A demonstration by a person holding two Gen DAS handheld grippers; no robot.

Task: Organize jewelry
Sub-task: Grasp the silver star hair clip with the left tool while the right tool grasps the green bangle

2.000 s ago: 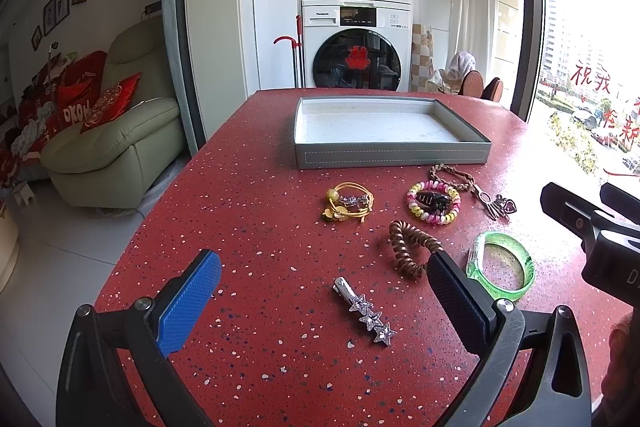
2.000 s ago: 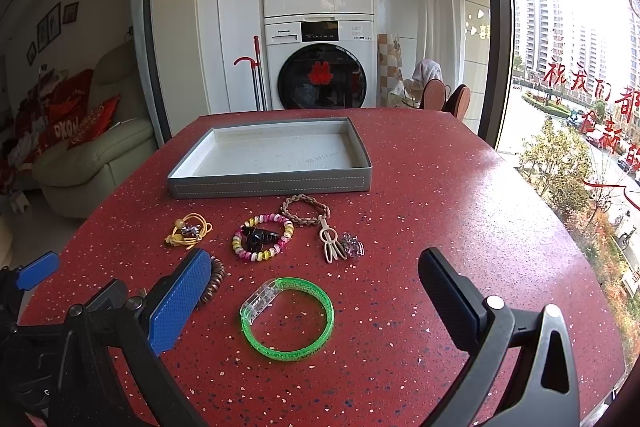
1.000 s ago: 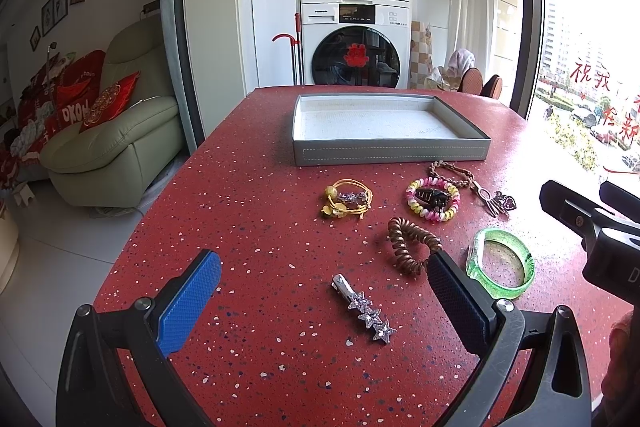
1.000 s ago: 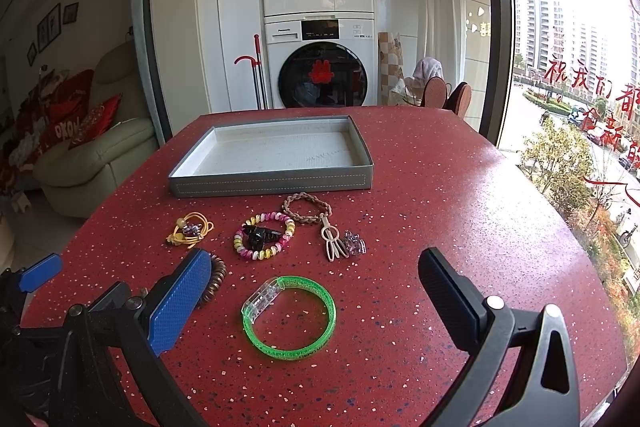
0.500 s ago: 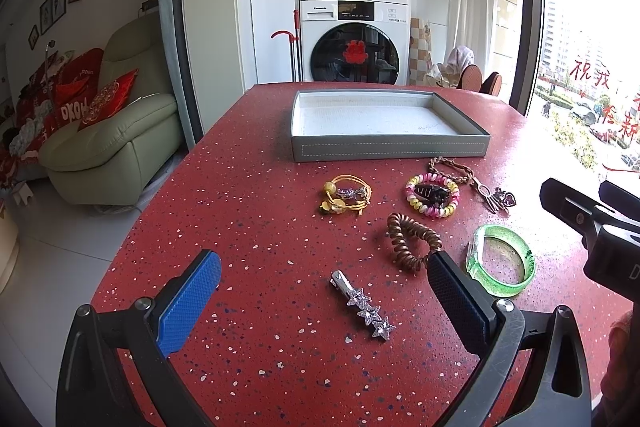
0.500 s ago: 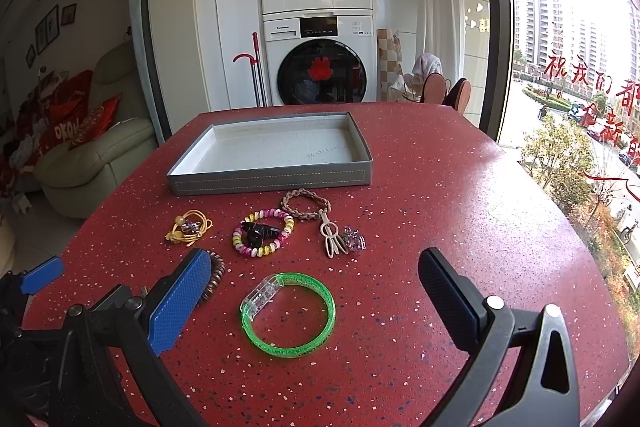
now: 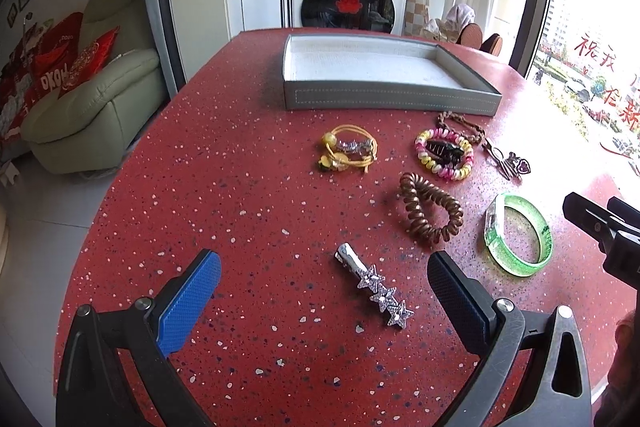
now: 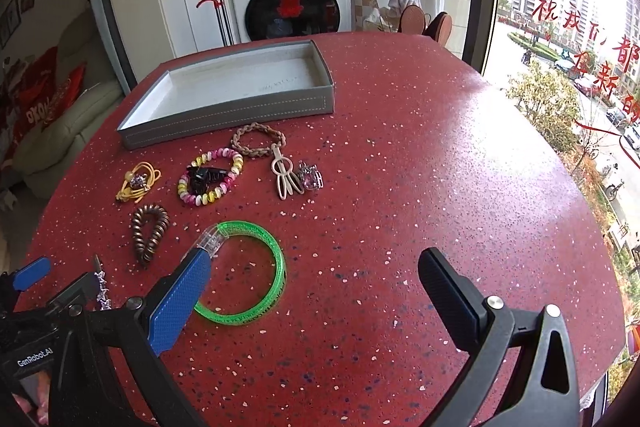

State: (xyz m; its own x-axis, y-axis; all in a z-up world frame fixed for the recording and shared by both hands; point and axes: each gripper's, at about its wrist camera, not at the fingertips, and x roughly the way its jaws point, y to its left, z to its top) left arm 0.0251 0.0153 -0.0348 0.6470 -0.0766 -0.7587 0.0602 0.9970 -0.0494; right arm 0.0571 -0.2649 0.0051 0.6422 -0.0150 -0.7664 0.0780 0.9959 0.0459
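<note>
Both grippers lowered toward table [image 7: 224, 163] | left [image 7: 324, 281], right [image 8: 314, 277] agape, empty

My left gripper [image 7: 324, 281], black frame, blue pad at 8 o'clock, dark pad at 4 o'clock, silver screws; my right gripper [image 8: 314, 281] identical, GenRobot.AI marking on housing [image 8: 34, 351].

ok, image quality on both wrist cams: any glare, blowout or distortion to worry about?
Left wrist view: window blown out at right, strong fisheye bending of the table edge, star hair clip sharp. Right wrist view: sun sheen washes the red tabletop toward the window, corners vignetted black, green bangle crisp.
</note>
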